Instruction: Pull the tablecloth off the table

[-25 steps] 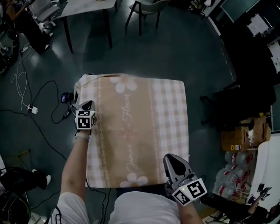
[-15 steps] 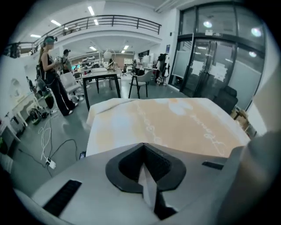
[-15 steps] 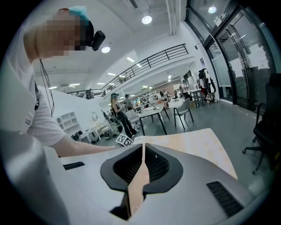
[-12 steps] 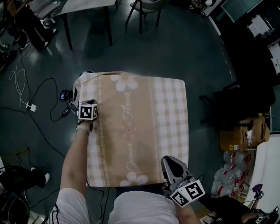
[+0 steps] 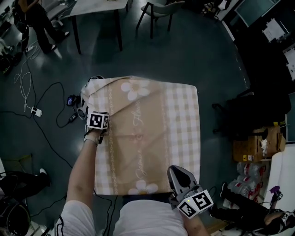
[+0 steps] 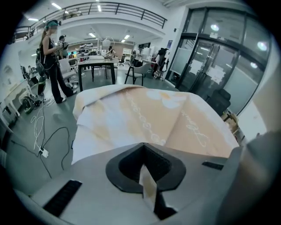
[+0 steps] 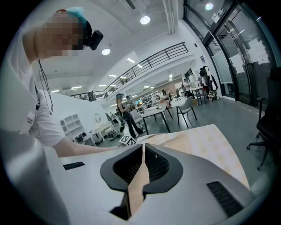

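A: What is the left gripper (image 6: pixel 147 180) doing?
B: Its jaws are pinched together on a thin fold of the tablecloth (image 5: pixel 152 133). The fold pokes up between them.
A: Where on the cloth is that?
B: At the left edge, about halfway along. The cloth is bunched and wrinkled there, and up to the far left corner too.
A: And the right gripper (image 7: pixel 141 169)?
B: Same thing — its jaws are squeezed shut on a strip of the cloth. It has the near edge, by the right corner.
A: Where is the rest of the cloth?
B: It spreads away from both grippers and hides the table under it. It is tan in the middle with white flowers, and checked on both sides. The far right part lies flat.
A: What is around it?
B: Dark floor (image 5: pixel 184 50), a white plug (image 5: pixel 34 112) with cables on the left — and a chair (image 5: pixel 159 5) far off
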Demonstrator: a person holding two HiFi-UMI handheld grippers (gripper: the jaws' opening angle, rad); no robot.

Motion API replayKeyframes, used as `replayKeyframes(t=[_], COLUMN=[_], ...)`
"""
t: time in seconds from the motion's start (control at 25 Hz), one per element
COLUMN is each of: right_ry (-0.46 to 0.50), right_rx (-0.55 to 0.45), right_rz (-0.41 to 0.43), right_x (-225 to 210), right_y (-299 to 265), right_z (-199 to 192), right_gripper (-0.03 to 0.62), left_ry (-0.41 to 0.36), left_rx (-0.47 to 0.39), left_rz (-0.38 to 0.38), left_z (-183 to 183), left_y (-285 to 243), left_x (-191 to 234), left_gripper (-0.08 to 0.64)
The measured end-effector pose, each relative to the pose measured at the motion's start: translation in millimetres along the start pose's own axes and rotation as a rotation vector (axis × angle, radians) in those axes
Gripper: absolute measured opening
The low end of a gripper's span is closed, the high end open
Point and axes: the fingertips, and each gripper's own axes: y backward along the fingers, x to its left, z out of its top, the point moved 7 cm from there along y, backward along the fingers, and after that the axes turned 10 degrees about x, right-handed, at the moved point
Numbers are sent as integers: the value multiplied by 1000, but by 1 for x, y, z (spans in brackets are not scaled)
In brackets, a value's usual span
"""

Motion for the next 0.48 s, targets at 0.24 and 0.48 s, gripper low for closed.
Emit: replayKeyframes(t=[0.24, 0.48], right_ry=[16, 32], right_rx=[-7, 3], right_rz=[35, 82], right_x=[-2, -4], right_y=[0, -2], right_z=[0, 3], right_gripper=[31, 31], left_ry=[-20, -67], left_rx=[47, 72], left_rz=[-28, -6], left_z=[-28, -52], left_y=[2, 7], left_x=[-20, -44], left_gripper=[9, 9])
